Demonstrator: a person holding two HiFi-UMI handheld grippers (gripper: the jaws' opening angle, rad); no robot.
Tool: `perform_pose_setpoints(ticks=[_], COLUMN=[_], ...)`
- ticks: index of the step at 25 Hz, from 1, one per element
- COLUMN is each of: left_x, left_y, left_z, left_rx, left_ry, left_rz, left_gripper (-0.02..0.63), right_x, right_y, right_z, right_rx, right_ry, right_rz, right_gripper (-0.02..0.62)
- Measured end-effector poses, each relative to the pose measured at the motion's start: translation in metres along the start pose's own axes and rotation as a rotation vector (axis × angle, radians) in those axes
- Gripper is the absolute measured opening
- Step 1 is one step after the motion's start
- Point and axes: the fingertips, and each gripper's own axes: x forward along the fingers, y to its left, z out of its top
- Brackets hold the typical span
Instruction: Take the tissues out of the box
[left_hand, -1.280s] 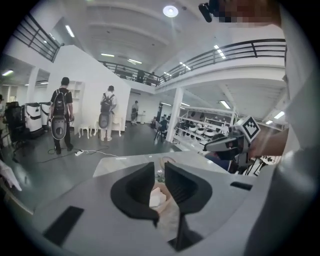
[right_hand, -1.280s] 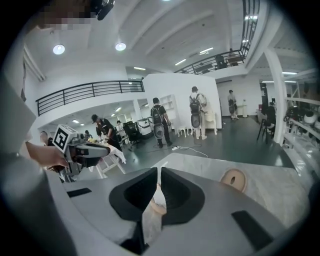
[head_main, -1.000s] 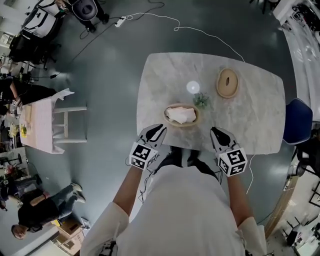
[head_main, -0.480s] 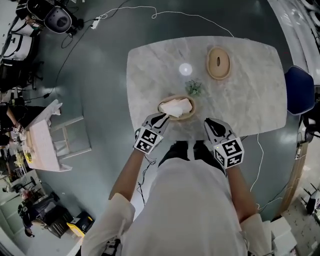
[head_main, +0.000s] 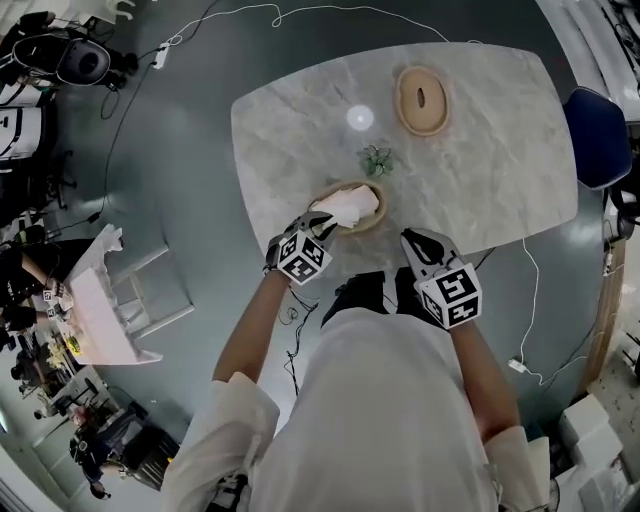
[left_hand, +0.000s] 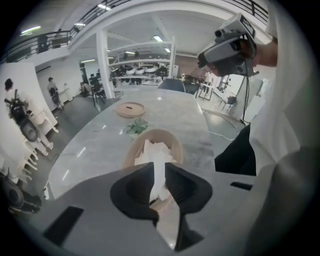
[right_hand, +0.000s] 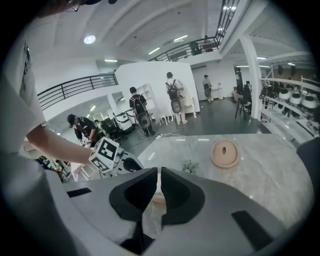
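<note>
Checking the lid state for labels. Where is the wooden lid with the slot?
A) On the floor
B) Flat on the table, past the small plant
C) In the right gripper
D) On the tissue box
B: the lid lies flat on the table beyond the plant, well apart from the open box, whose tissues show uncovered.

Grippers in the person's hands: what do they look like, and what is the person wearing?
Both the left gripper and the right gripper have pale grey bodies, black curved jaws and a white cube with black square markers. The person wears a white short-sleeved shirt.
</note>
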Motion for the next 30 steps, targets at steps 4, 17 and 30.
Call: perform_pose_setpoints(ticks=[4,17,30], left_x=[0.021,0.058,0.080], left_y=[-0.001,-0.005,-0.003], left_z=[-0.010,-0.037,-0.046], left_rx=[0.137,0.398,0.396], left_ry=[0.086,0.277,0.321], left_rz=[-0.041,-0.128,-0.103], left_gripper=[0.077,0.126,0.032], right_x=[0.001,0.002,0.006], right_y=[-0.003,-0.008,-0.017], right_z=[-0.009,-0.021,-0.031], right_rx=[0.032,0.121,0.171], right_ry=[0.006,0.010,0.018], right_rz=[-0.019,-0.045,-0.046], right_gripper=[0.046,0.046,0.046])
